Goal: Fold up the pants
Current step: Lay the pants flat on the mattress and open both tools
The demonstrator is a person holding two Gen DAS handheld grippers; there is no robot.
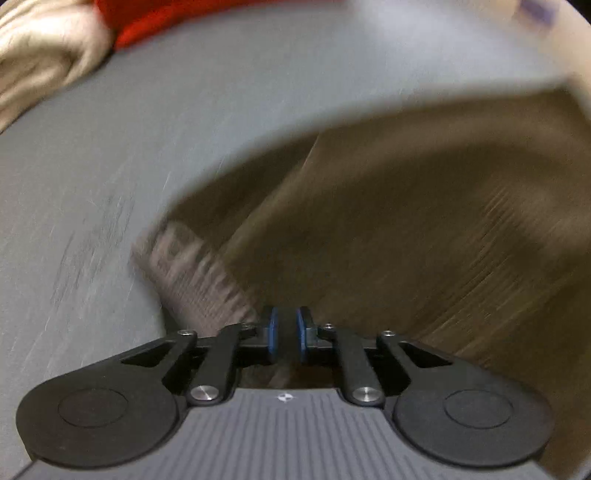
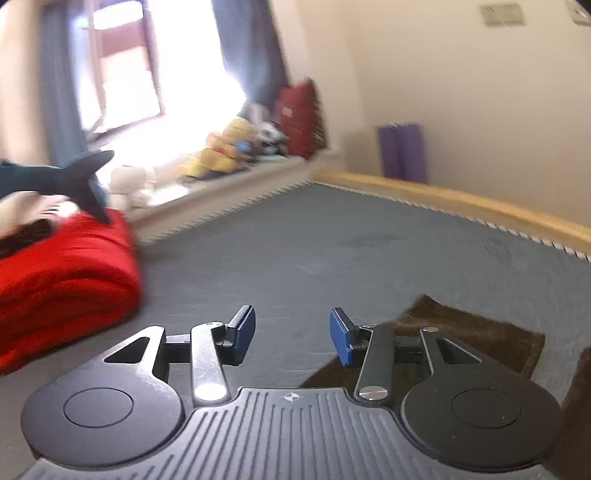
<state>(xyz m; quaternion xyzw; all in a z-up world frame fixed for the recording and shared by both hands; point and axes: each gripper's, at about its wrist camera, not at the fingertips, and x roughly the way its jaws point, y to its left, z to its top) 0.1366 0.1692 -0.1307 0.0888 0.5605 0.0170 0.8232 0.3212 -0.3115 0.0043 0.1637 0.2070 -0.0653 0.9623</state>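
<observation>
The brown pants (image 1: 388,221) lie spread on the grey mat (image 1: 184,129), blurred by motion, with the ribbed waistband (image 1: 192,269) at the left. My left gripper (image 1: 286,334) is shut on the pants fabric beside the waistband, its blue pads nearly together. In the right wrist view a brown corner of the pants (image 2: 469,332) lies at the lower right on the mat (image 2: 332,251). My right gripper (image 2: 291,332) is open and empty, held just above the mat to the left of that corner.
A red folded blanket (image 2: 62,280) lies at the left with a toy shark (image 2: 66,177) on top; it also shows in the left wrist view (image 1: 177,18) beside beige cloth (image 1: 44,55). Plush toys (image 2: 229,147) line the window ledge. A wooden edge (image 2: 461,199) bounds the mat.
</observation>
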